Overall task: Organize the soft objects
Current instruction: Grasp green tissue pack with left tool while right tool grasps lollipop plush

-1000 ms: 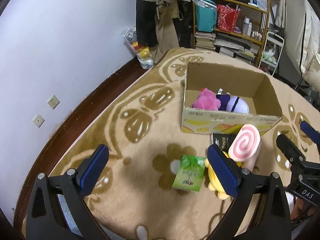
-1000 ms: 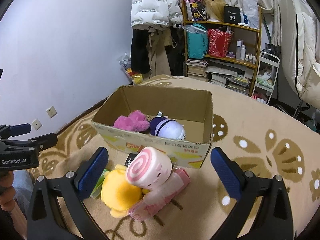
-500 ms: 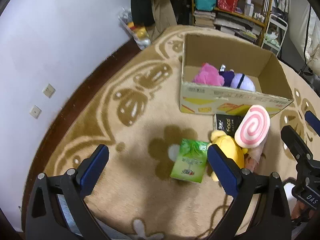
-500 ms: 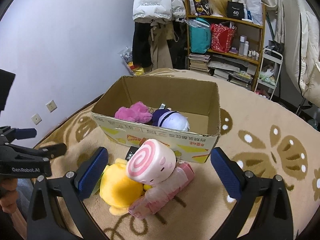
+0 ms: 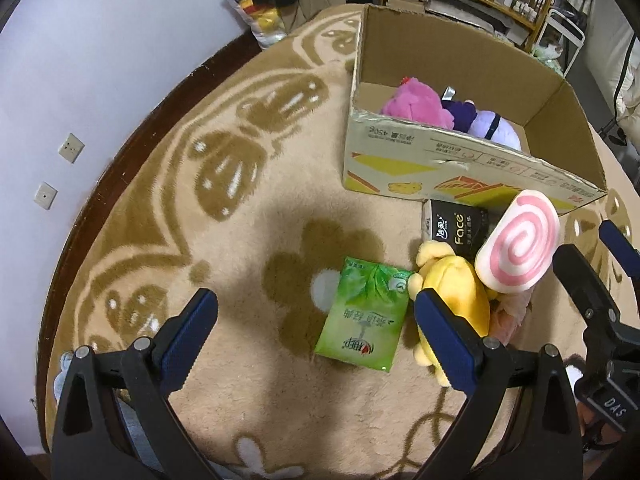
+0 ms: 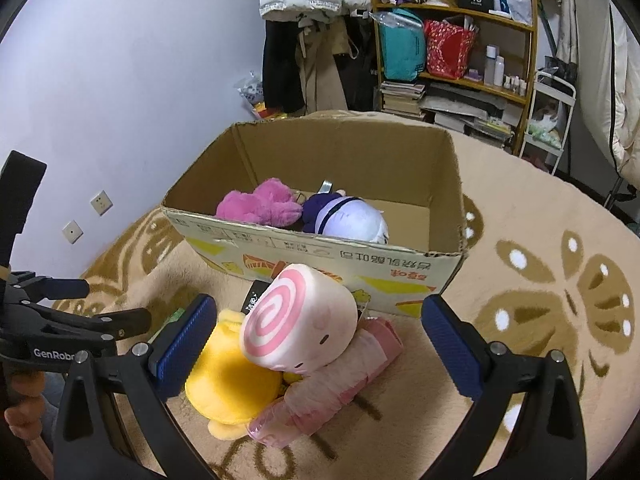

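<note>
A: Inventory, L to R. First item?

B: Left gripper (image 5: 316,328), fingers spread wide, nothing btwn them, hovering above the carpet (image 5: 224,264). Tan w/ brown butterfly pattern.

A: Under it?

B: Green tissue pack (image 5: 364,316), flat on carpet, roughly btwn the finger tips in the left wrist view. Just right of it: yellow plush (image 5: 452,280), touching the pack's upper right corner. The right blue pad overlaps the plush in that view; can't tell if they touch.

A: Next?

B: Black tissue pack (image 5: 456,226), marked "Face", lying against the front wall of the cardboard box (image 5: 440,160). Pink swirl roll plush (image 6: 300,316) rests on top of the yellow plush and on a pink wrapped bundle (image 6: 340,380), which lies angled on the carpet in front of the box.

A: Box contents?

B: Open top. Magenta plush (image 6: 260,206) at left, purple-and-white plush (image 6: 348,220) beside it, touching. Right part of box floor is bare cardboard.

A: Right gripper?

B: Right gripper (image 6: 316,344), fingers wide apart, holding nothing; swirl roll and pink bundle sit btwn them in its own view, apart from both pads.

A: Background?

B: Wall (image 6: 120,80) w/ sockets at left, hanging coats (image 6: 304,40), wooden shelf (image 6: 452,40) w/ bags and bottles behind the box.
</note>
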`<control>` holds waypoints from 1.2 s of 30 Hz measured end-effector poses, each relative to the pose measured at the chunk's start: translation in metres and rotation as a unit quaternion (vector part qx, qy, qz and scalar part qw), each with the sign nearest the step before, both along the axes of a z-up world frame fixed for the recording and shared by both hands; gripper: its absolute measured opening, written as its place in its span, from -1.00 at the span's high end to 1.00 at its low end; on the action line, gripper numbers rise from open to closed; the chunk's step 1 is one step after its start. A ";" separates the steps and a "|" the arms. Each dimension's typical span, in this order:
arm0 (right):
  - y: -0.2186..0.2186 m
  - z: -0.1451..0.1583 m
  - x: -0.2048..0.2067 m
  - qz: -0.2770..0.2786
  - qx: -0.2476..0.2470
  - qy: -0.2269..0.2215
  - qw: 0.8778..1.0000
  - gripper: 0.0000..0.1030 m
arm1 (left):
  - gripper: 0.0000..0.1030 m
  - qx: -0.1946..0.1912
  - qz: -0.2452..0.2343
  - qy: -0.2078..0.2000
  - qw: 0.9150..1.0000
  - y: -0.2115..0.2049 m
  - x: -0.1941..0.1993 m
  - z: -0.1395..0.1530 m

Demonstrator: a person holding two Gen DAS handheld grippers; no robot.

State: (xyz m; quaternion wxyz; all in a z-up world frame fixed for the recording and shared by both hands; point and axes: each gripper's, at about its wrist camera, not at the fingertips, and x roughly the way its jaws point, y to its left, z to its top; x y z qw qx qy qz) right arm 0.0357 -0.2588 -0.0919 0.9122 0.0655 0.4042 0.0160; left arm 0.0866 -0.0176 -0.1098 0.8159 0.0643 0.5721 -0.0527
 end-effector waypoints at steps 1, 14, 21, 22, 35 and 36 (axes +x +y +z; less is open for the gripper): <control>0.001 -0.001 0.001 0.000 0.003 0.001 1.000 -1.00 | -0.90 0.000 0.000 0.002 1.000 -0.001 0.001 -0.001; 0.002 -0.017 0.017 0.007 0.015 0.022 1.000 -0.74 | -0.90 -0.004 0.016 0.068 0.998 -0.004 0.016 -0.038; 0.004 -0.028 0.022 0.011 0.021 0.042 0.999 -0.69 | -0.90 -0.010 0.010 0.083 0.996 -0.008 0.019 -0.045; 0.004 -0.029 0.023 0.011 0.022 0.044 0.999 -0.69 | -0.90 -0.011 0.009 0.086 0.996 -0.009 0.019 -0.047; 0.002 -0.042 0.029 0.014 0.021 0.065 0.998 -0.60 | -0.90 -0.012 0.018 0.099 0.995 -0.009 0.028 -0.057; 0.002 -0.042 0.030 0.015 0.021 0.065 0.998 -0.60 | -0.90 -0.013 0.019 0.100 0.995 -0.008 0.029 -0.058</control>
